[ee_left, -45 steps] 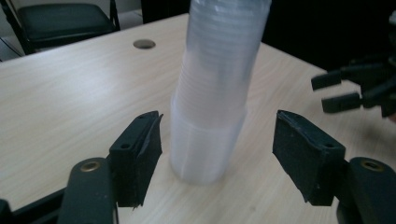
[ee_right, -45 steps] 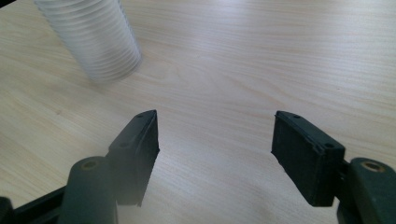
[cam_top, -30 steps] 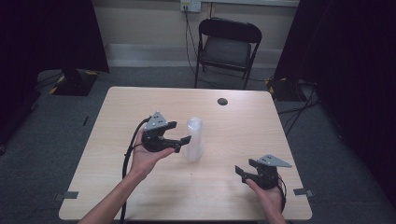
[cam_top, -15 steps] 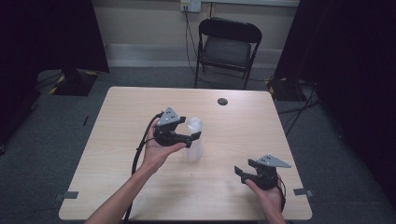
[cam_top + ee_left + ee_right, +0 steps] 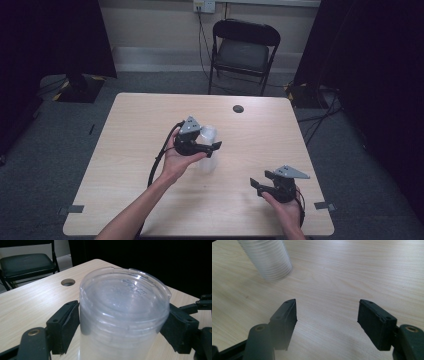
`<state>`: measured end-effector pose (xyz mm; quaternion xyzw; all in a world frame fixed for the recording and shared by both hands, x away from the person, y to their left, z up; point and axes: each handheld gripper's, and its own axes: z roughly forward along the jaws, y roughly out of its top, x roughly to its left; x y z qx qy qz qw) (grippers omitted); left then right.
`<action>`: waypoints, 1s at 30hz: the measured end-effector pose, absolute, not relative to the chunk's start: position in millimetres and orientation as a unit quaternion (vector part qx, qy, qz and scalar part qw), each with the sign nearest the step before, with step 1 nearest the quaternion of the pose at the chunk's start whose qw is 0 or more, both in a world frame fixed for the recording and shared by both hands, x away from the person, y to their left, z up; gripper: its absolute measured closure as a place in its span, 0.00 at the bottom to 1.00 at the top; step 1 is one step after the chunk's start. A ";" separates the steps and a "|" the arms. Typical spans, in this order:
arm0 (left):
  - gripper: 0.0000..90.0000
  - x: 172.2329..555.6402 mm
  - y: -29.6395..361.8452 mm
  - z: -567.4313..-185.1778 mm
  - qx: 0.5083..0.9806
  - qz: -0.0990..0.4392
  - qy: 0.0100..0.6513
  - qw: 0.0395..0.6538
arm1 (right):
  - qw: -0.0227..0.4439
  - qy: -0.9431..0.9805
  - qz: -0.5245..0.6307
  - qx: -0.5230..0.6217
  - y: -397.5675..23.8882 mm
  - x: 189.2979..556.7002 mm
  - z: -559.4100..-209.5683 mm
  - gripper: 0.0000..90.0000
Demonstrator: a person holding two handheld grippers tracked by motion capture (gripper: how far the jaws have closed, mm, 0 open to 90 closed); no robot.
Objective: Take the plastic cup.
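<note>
An upside-down stack of clear plastic cups (image 5: 206,162) stands near the middle of the light wooden table (image 5: 120,150). My left gripper (image 5: 210,143) is level with the top of the stack, and a hand holds it from below. In the left gripper view the cup stack (image 5: 122,315) sits between the two jaws, which stand wide apart, close against its sides. My right gripper (image 5: 261,180) rests low near the table's front right, open, with bare wood between its pads (image 5: 287,320). The cup stack (image 5: 265,257) shows at the upper left of the right gripper view.
A round cable hole (image 5: 238,108) lies near the table's far edge. A black folding chair (image 5: 243,50) stands behind the table. The left gripper's cable (image 5: 159,157) loops over the table beside the forearm. Dark curtains hang at both sides.
The left gripper has moved right and away from the person, up to the stack, and its jaws now flank the stack's top. The right gripper has stayed put.
</note>
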<state>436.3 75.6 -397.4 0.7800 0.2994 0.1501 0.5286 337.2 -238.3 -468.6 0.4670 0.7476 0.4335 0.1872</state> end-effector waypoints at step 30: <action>0.36 436.4 72.9 -400.8 0.789 0.157 0.292 0.517 | 0.186 0.738 0.440 0.476 -243.2 337.4 -468.4 0.35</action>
